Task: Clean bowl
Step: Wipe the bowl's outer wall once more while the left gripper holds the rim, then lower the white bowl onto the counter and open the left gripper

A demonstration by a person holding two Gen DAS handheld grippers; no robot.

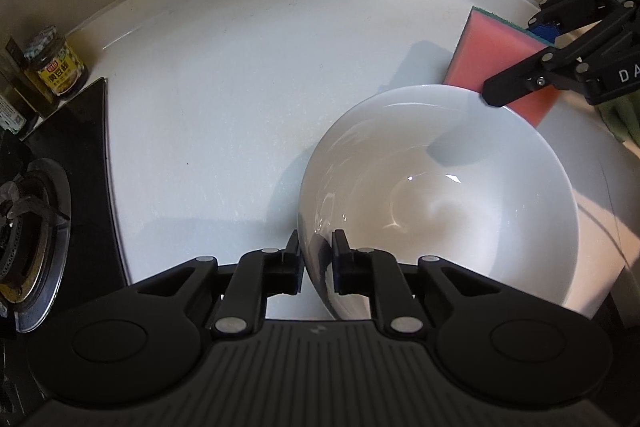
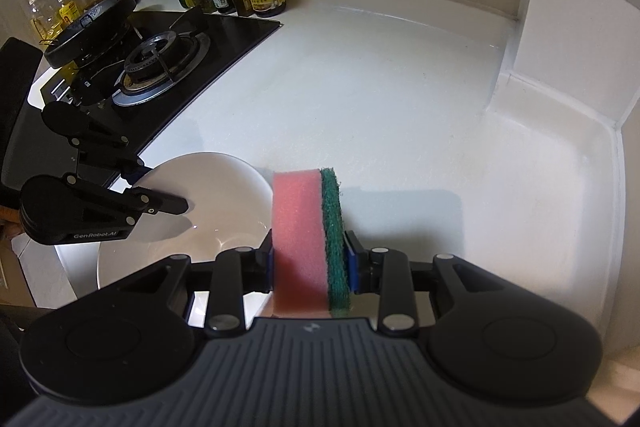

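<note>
the bowl (image 1: 460,187) is looking like glossy white ceramic, the sponge (image 2: 298,239) is showing soft pink foam with a rough green scrub layer, and the countertop (image 2: 380,99) is looking smooth white, slightly shiny.

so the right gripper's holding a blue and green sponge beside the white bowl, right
Not quite: the sponge is pink with a green scrub layer, not blue. The right wrist view shows it clamped in the right gripper, beside the white bowl.
</note>
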